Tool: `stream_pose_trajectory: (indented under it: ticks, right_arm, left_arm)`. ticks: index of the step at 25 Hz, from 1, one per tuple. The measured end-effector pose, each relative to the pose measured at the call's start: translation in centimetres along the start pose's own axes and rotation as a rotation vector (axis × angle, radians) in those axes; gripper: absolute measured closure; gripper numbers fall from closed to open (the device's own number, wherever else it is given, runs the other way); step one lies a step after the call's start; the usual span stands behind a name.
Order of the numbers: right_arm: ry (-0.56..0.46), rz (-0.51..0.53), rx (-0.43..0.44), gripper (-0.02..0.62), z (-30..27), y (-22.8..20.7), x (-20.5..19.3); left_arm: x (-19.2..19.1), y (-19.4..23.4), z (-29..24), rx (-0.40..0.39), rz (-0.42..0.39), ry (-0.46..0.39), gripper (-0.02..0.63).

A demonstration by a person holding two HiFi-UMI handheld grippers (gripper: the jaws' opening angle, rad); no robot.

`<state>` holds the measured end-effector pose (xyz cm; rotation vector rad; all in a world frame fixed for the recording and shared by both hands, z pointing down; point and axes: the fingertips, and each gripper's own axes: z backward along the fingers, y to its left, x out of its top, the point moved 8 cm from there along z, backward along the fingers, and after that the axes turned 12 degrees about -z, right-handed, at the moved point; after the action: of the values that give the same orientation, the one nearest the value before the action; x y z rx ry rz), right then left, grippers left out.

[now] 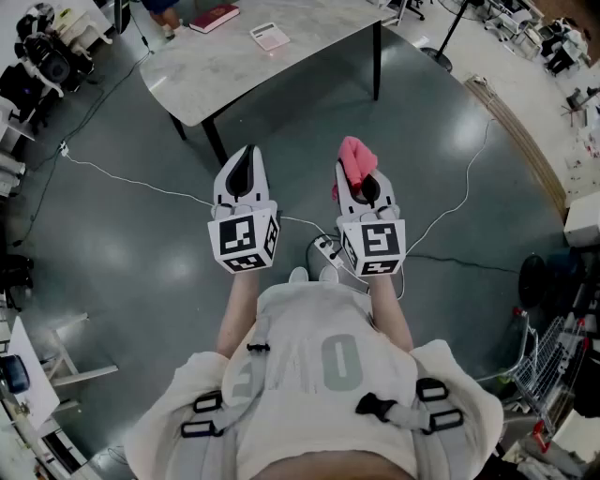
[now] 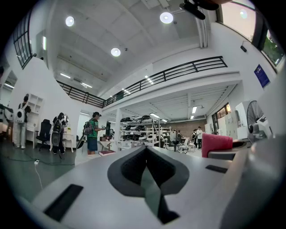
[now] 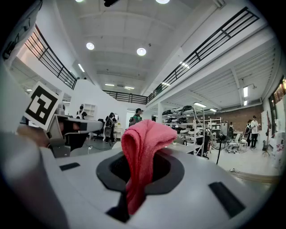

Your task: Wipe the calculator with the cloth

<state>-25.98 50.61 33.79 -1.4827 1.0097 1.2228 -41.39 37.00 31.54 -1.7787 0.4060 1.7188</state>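
A pink calculator point(image 1: 270, 36) lies on the pale marble table point(image 1: 309, 47) at the top of the head view, well ahead of both grippers. My right gripper point(image 1: 360, 184) is shut on a pink cloth point(image 1: 355, 157) point(image 3: 142, 147), which bunches up out of its jaws. The left gripper point(image 1: 243, 172) point(image 2: 146, 157) is shut with nothing in it. Both are held level above the dark floor, side by side and short of the table. From the left gripper view the cloth point(image 2: 217, 144) shows at the right.
A red book point(image 1: 214, 17) lies on the table's far left corner. White cables point(image 1: 122, 175) and a power strip point(image 1: 328, 251) run across the floor under the grippers. People stand at desks point(image 2: 93, 134) in the distance. Shelving and chairs ring the hall.
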Motion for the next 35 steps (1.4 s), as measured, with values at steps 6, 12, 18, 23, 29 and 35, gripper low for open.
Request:
stream_pose_trajectory:
  ticks: [6,12,18,23,29,35]
  right_arm:
    - [0.003,0.003,0.015,0.540,0.5,-1.3,0.0]
    - [-0.012,-0.060,0.040,0.539,0.4,-3.5,-0.1]
    - [0.006,-0.147,0.095,0.539,0.2,-4.7,-2.9]
    - [0.044,-0.097,0.089,0.538,-0.8,-5.5,-2.8]
    - [-0.031,-0.169,0.096,0.538,-2.8,-9.3,-0.8]
    - [-0.074,-0.122,0.109,0.538,-8.7,-11.0,2.0]
  left_arm:
    - [0.2,-1.7,-0.5,-0.006,-0.004,0.005,0.586]
    - [0.3,-3.4,-1.3,0.007,-0.012,0.010,0.586]
    - [-1.2,-4.6,-0.7,0.039,-0.017,0.017,0.586]
    - [-1.0,-4.2,-2.4,0.059,-0.012,0.025,0.586]
    - [-0.1,-5.4,-6.7,0.017,-0.044,0.000,0.586]
    - [0.5,-2.8,-13.4,0.007,-0.071,-0.057,0.586]
